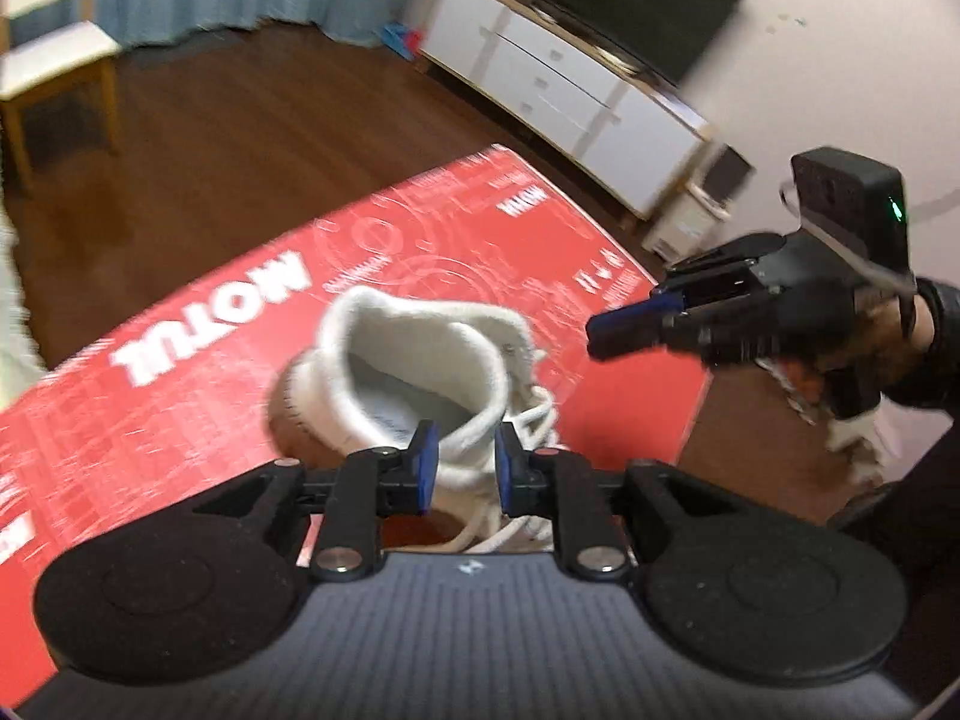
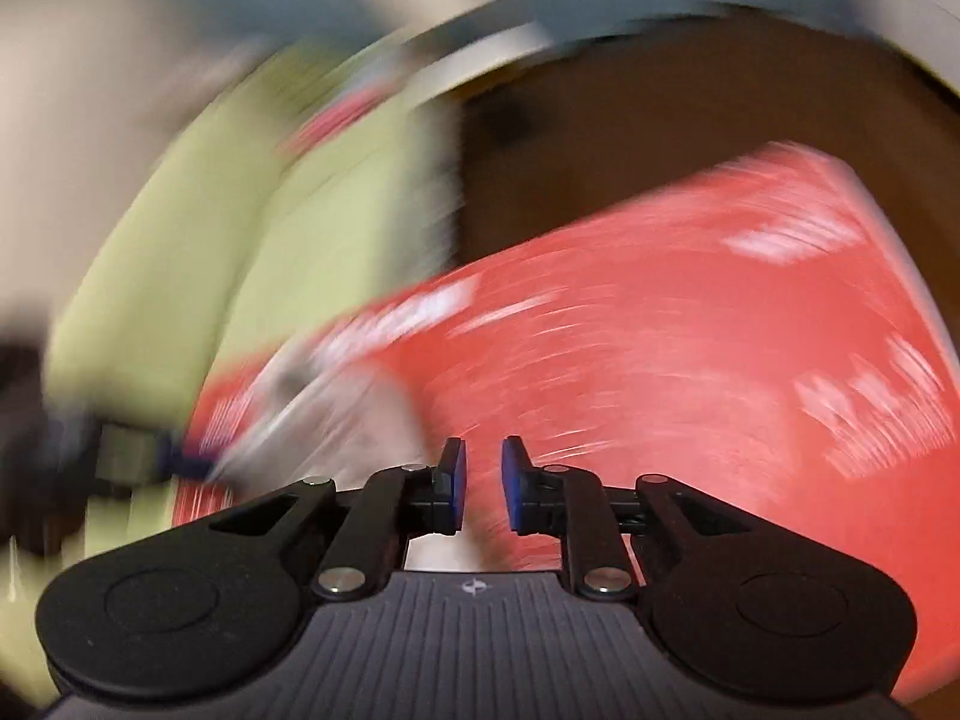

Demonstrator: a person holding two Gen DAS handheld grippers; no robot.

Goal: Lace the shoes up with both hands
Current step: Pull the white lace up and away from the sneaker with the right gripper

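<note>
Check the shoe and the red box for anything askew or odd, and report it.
The white shoe sits tilted on the red box, its laces loose and trailing off the side. Neither the left gripper nor the right gripper holds a lace. The right wrist view is too blurred to judge more.

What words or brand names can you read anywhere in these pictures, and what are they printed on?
"MOTUL": large white letters on the red box under the white shoe, seen upside down from the left wrist camera.
The smaller white print elsewhere on the box is too blurred to read.
The right wrist camera picture is smeared by motion; nothing there is legible.
</note>
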